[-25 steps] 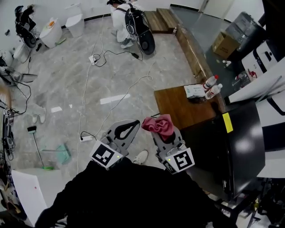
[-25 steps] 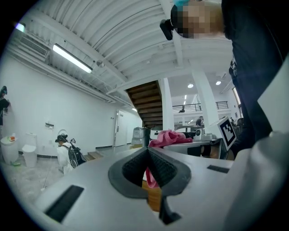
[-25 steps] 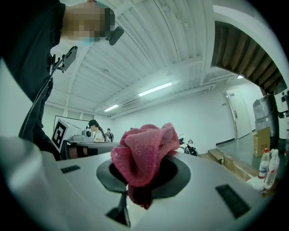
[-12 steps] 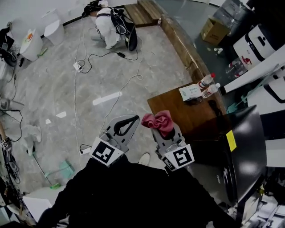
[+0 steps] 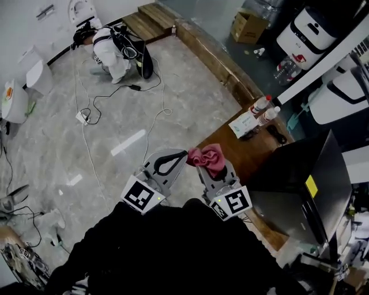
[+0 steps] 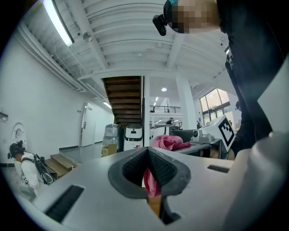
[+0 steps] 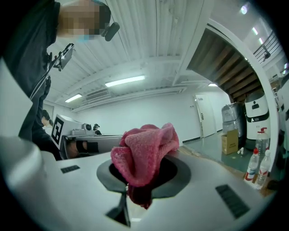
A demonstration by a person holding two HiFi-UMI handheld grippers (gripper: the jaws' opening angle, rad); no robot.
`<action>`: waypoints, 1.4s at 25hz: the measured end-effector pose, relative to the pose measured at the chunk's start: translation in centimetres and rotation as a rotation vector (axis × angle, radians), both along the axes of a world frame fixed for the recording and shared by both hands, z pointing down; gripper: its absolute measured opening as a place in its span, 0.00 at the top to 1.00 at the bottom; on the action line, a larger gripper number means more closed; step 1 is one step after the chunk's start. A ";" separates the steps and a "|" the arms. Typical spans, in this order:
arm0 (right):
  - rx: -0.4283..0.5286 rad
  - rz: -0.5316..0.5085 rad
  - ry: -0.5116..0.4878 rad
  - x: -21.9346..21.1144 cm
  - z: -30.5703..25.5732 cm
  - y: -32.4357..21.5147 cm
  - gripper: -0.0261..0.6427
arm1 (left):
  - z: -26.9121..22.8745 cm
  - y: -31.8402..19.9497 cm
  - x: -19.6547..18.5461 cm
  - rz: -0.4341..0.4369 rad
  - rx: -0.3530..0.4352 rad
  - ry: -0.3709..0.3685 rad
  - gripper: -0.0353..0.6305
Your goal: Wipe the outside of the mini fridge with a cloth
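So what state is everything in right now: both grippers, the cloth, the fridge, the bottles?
Left gripper: fingers closed, nothing held.
Right gripper: fingers closed on the cloth.
Cloth: bunched up, held in the air, touching nothing else.
Fridge: door appears shut; the cloth is not on it.
Bottles: upright, capped, standing on the table.

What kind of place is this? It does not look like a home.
Probably a large workshop or test hall: loose cables run over a polished floor, a cardboard box and white machines stand at the far side, and wooden steps rise by the wall.
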State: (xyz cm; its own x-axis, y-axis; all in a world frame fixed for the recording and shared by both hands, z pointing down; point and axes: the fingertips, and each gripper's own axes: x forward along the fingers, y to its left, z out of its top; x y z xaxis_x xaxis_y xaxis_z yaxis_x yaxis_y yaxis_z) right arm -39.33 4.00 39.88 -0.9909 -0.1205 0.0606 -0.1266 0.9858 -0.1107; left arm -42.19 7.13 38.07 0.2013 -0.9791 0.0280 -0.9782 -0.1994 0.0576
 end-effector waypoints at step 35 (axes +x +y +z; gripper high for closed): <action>-0.283 1.170 -0.613 24.3 -2.1 -36.6 0.82 | -3.6 -37.6 16.4 0.765 0.084 -0.070 0.94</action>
